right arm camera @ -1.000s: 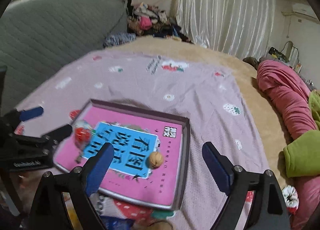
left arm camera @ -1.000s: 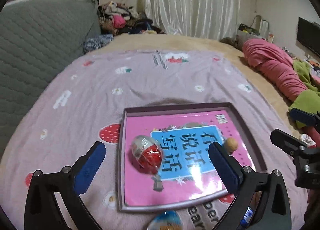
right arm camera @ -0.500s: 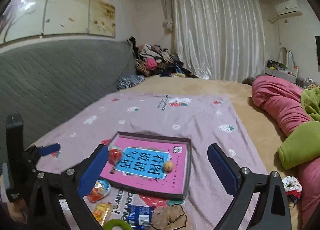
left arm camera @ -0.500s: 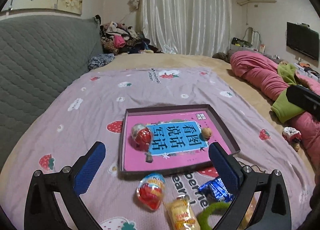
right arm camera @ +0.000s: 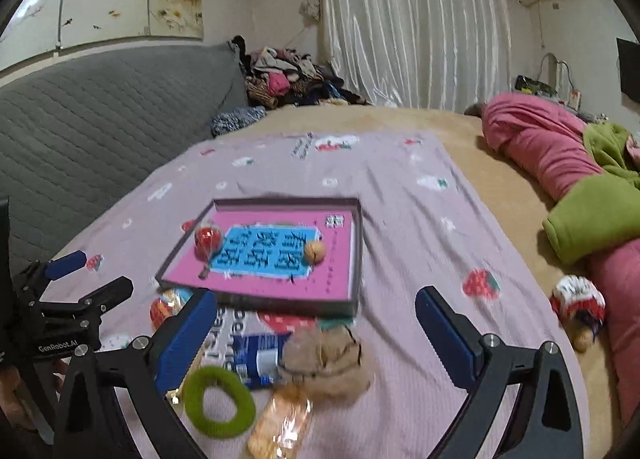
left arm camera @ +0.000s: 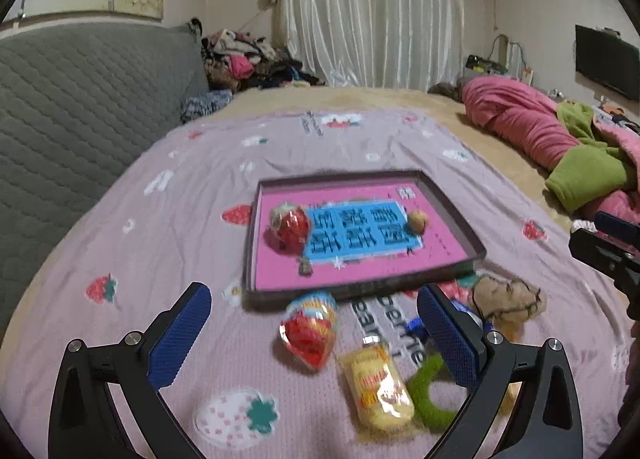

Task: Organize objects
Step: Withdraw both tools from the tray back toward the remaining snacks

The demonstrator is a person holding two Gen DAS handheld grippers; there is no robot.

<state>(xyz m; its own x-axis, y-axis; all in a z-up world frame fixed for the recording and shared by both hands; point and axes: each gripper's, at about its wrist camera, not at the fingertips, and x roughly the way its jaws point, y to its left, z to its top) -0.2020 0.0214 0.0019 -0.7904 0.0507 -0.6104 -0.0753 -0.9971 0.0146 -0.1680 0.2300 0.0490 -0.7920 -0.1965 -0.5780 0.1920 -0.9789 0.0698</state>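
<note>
Left gripper (left arm camera: pixel 314 333) and right gripper (right arm camera: pixel 316 333) both gape wide, holding and touching nothing

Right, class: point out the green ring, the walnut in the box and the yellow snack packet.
green ring (right arm camera: pixel 219 401), right wrist view, on its left band.
walnut (right arm camera: pixel 314 251), right wrist view, on its shell's middle.
yellow snack packet (left arm camera: pixel 378 385), left wrist view, on its printed front.
</note>
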